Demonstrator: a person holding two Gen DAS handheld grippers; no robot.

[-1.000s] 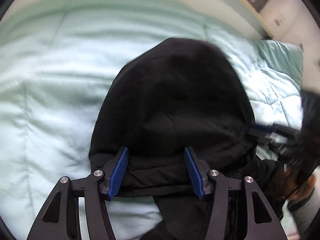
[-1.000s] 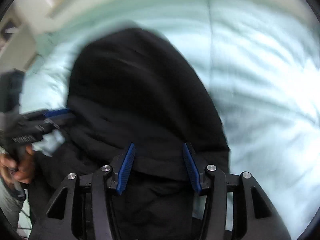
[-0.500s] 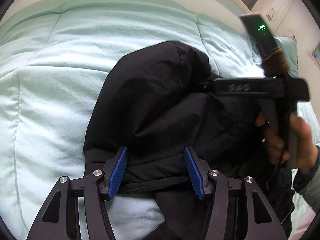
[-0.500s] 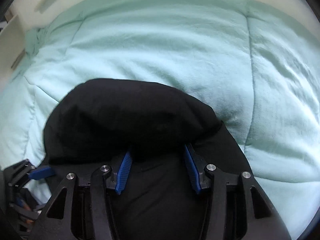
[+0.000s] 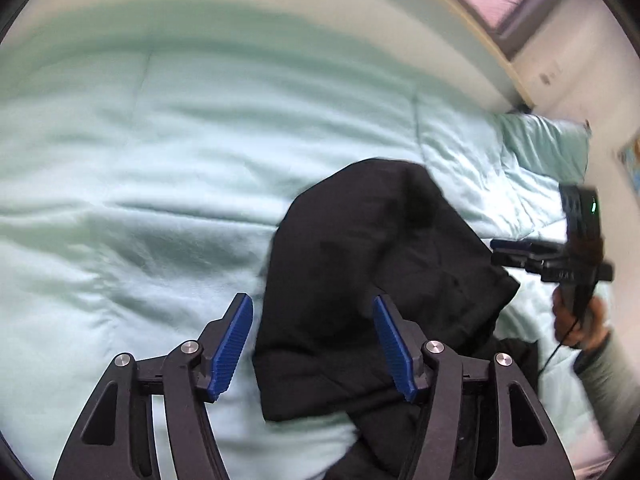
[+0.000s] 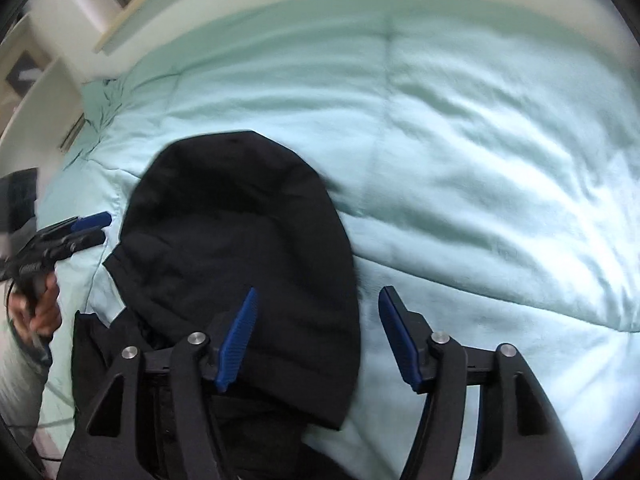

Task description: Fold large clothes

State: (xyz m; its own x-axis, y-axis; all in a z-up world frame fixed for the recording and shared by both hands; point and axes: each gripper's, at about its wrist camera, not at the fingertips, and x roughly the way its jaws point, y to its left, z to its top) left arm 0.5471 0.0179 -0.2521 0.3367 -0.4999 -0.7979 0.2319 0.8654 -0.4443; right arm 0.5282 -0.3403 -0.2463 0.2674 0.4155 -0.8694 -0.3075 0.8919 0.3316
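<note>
The black jacket lay bunched on the pale green comforter, its hood end humped up and spread away from you, the rest trailing off the near edge of the bed. Half a second earlier both of your grippers had the fabric between their blue pads; now neither did. Your left gripper stood with its jaws apart, hanging over the jacket's left edge with one pad over bare comforter and nothing pinched. Your right gripper was likewise spread wide, its left pad over the jacket's right edge and its right pad over the comforter. Seen from the left wrist, the right gripper had swung out well clear to the side of the garment, no longer lying across it.

So you had let go after laying the hood end down. Both views were smeared by motion, which suggests you were pulling both tools back. I judged the fold only begun: the jacket was still a rumpled heap, and the next grasp probably needed to be on a side edge or sleeve.
</note>
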